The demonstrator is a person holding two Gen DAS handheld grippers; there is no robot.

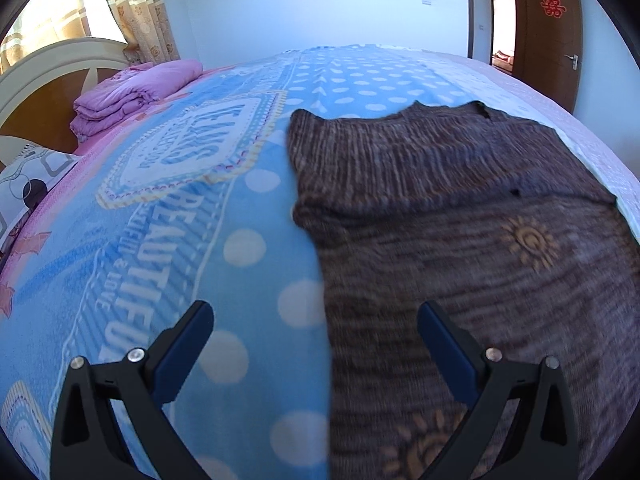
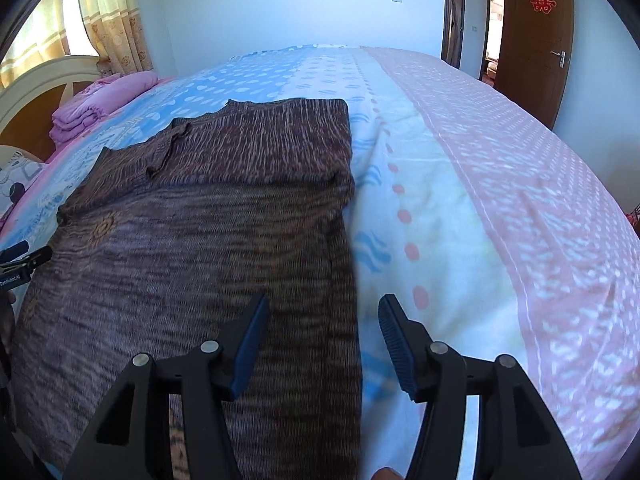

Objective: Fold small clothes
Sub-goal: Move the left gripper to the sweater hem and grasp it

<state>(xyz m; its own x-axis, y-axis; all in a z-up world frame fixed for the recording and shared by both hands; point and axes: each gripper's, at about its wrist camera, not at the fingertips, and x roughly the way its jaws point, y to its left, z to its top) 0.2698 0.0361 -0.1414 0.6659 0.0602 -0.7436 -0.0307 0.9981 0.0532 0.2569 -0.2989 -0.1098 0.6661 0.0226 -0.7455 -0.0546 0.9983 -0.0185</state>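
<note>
A brown knitted top (image 1: 440, 208) with gold sun prints lies flat on the bed, its sleeves folded in over the chest. My left gripper (image 1: 316, 320) hovers open over the garment's left edge, one finger above the blue blanket, the other above the knit. In the right wrist view the same knitted top (image 2: 208, 216) fills the left half. My right gripper (image 2: 322, 316) is open and straddles the garment's right edge without gripping it. The left gripper's tip (image 2: 24, 254) shows at the far left edge of that view.
The bed carries a blue dotted blanket (image 1: 180, 220) and a pink and white sheet (image 2: 500, 200). A folded pink quilt (image 1: 132, 96) and a pillow (image 1: 28, 184) lie by the headboard. A brown door (image 2: 536, 40) stands open at the back right.
</note>
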